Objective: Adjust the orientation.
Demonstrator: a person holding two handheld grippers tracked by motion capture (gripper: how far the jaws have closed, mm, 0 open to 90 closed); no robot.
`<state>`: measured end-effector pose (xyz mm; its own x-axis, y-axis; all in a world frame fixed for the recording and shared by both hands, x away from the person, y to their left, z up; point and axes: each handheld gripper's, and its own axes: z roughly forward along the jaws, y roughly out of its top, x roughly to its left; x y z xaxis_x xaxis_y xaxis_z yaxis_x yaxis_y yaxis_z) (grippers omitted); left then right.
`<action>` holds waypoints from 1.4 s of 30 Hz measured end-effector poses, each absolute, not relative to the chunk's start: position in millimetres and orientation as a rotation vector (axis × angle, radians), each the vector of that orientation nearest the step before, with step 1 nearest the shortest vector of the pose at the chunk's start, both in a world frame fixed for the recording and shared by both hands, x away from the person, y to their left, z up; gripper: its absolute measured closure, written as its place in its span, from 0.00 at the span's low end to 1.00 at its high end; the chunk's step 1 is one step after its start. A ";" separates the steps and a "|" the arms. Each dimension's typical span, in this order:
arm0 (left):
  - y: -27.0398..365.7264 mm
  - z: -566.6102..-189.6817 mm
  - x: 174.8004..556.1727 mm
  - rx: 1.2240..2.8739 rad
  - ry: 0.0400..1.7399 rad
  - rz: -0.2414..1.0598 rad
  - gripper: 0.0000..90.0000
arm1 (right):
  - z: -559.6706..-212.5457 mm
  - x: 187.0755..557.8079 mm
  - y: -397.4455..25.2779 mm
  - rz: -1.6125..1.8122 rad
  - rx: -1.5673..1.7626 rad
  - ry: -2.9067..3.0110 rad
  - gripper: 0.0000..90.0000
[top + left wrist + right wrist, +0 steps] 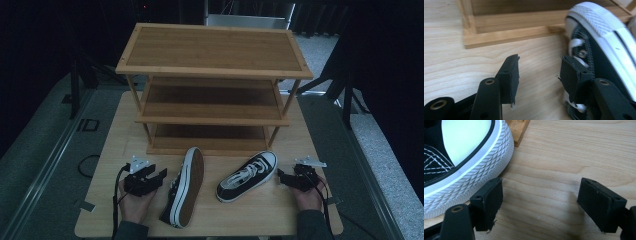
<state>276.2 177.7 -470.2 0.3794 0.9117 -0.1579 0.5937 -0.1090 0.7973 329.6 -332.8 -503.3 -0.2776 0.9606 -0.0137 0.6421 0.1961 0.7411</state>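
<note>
Left gripper (152,176) beside tipped sneaker (184,187); gap

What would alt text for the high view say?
Two black sneakers lie on a wooden table before a three-tier bamboo rack: the left sneaker on its side, the right sneaker upright. An open left gripper and right gripper flank them.

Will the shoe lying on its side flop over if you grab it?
Probably a bit. The tipped shoe has soft cloth sides that likely squash, while its rubber sole looks stiffer. The loose laces may dangle. The left gripper is open beside it.
</note>
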 end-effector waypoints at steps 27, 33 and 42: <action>153.3 -471.3 272.2 1.840 1.179 0.331 0.64 | -503.3 329.9 -333.0 0.875 1.486 2.001 0.22; 145.7 -467.0 272.9 1.843 1.125 0.287 0.66 | -503.3 330.0 -333.0 0.875 1.485 2.001 0.22; 122.9 -455.7 273.9 1.877 1.025 0.246 0.67 | -503.4 330.0 -333.0 0.875 1.484 2.002 0.22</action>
